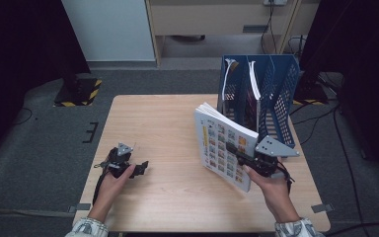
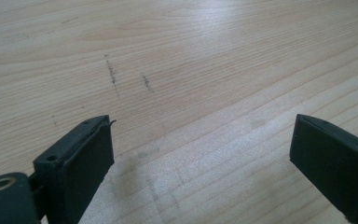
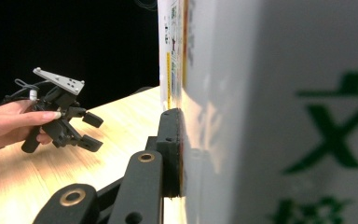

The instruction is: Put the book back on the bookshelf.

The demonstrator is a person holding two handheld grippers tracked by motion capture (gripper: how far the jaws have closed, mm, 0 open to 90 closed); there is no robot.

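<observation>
My right gripper (image 1: 235, 151) is shut on a thick white book (image 1: 219, 143), which it holds upright above the table's right side. The cover shows a grid of small colourful pictures and a yellow stripe. In the right gripper view one black pad (image 3: 169, 149) presses flat against the book (image 3: 284, 93); the other jaw is hidden behind it. Just behind the book stands a blue mesh file rack (image 1: 276, 94) with several books or folders in its slots. My left gripper (image 1: 142, 168) rests low on the table's left side. Its jaws (image 2: 200, 140) stand wide apart over bare wood.
The light wooden table (image 1: 163, 128) has faint pencil marks (image 2: 114, 77) ahead of the left jaws. Grey carpet surrounds it, with a yellow-and-black striped stand base (image 1: 79, 91) at the far left. From the right gripper view, the left gripper (image 3: 91, 130) stands open across the table.
</observation>
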